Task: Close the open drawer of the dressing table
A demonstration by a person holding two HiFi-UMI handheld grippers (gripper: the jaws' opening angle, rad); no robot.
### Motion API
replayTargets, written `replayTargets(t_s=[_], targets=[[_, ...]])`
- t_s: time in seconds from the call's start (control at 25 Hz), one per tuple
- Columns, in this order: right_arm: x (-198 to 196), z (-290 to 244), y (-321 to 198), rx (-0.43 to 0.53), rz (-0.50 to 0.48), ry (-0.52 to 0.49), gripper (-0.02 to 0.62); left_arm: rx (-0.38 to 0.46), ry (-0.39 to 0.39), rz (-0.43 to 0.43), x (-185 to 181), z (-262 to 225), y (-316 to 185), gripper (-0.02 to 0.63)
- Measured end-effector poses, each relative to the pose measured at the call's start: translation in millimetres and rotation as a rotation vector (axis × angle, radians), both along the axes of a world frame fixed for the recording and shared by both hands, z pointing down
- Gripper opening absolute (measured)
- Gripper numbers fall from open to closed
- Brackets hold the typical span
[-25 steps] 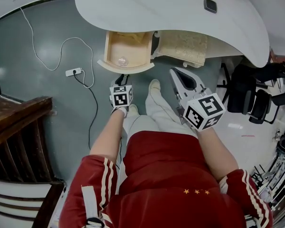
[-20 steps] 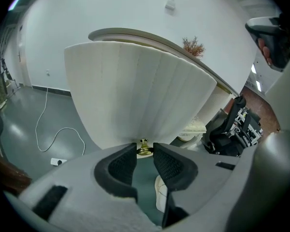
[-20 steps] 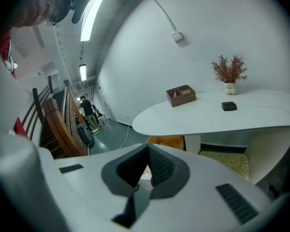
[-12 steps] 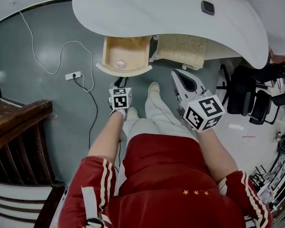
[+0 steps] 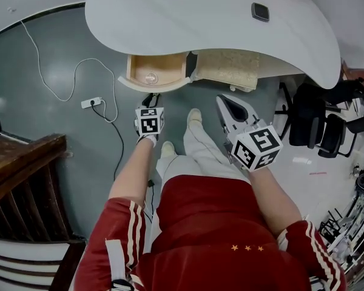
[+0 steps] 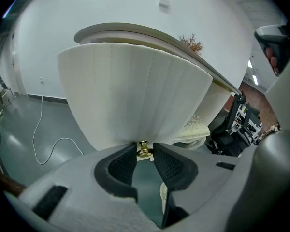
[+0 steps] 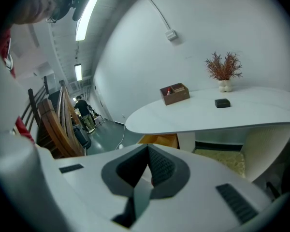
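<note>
The dressing table (image 5: pixel 200 23) has a white curved top, and its wooden drawer (image 5: pixel 158 71) stands part-way out below the front edge. The drawer's white ribbed front (image 6: pixel 130 95) fills the left gripper view, with a small brass knob (image 6: pixel 145 150) at its lower edge. My left gripper (image 5: pixel 153 97) reaches to that front, and its pads (image 6: pixel 170 166) are shut on the knob from both sides. My right gripper (image 5: pixel 229 100) hangs to the right of the drawer, away from it. Its jaws meet at the tips (image 7: pixel 148 151) with nothing between them.
A beige padded panel (image 5: pixel 227 68) sits beside the drawer under the table. A power strip with cables (image 5: pixel 91 103) lies on the floor at left, a dark wooden chair (image 5: pixel 24 162) nearer left, black office chairs (image 5: pixel 318 120) at right. The person's feet (image 5: pixel 194 117) stand below the drawer.
The drawer has slid further in under the tabletop, and my left gripper has gone with it toward the table. The right gripper has barely shifted.
</note>
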State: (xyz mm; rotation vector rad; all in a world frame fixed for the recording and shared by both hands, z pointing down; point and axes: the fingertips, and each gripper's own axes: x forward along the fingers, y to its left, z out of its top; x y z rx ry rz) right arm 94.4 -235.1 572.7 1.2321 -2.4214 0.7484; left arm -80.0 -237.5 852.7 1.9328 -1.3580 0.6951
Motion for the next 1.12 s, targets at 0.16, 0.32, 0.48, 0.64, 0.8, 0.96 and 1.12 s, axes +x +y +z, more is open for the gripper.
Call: replayTargets(t_s=[0.16, 0.32, 0.48, 0.64, 0.8, 0.96, 1.12], targets=[[6.0, 9.7, -12.3, -0.01, 0.013, 0.006, 0.005, -0.001, -0.008, 0.005, 1.1, 0.9, -20.0, 0.104], [8.9, 23.9, -23.5, -0.036, 0.007, 0.019, 0.006, -0.008, -0.012, 0.0, 3.8, 0.3, -35.4, 0.104], [5.5, 32.9, -33.7, -0.066, -0.008, 0.017, 0.006, 0.003, -0.016, -0.012, 3.2, 0.8, -50.7, 0.105], [2.1, 38.1, -41.2, -0.077, -0.022, 0.022, 0.006, 0.013, -0.023, -0.016, 2.3, -0.5, -62.4, 0.106], [3.5, 42.5, -52.1, -0.087, -0.034, 0.021, 0.006, 0.032, -0.028, -0.024, 4.6, -0.7, -77.8, 0.107], [5.1, 43.0, -61.9, -0.072, -0.045, 0.032, 0.005, 0.056, -0.044, -0.025, 5.9, -2.9, -92.2, 0.107], [10.1, 44.7, -73.3, -0.054, -0.033, 0.035, 0.005, 0.085, -0.049, -0.028, 6.1, -3.1, -99.3, 0.11]])
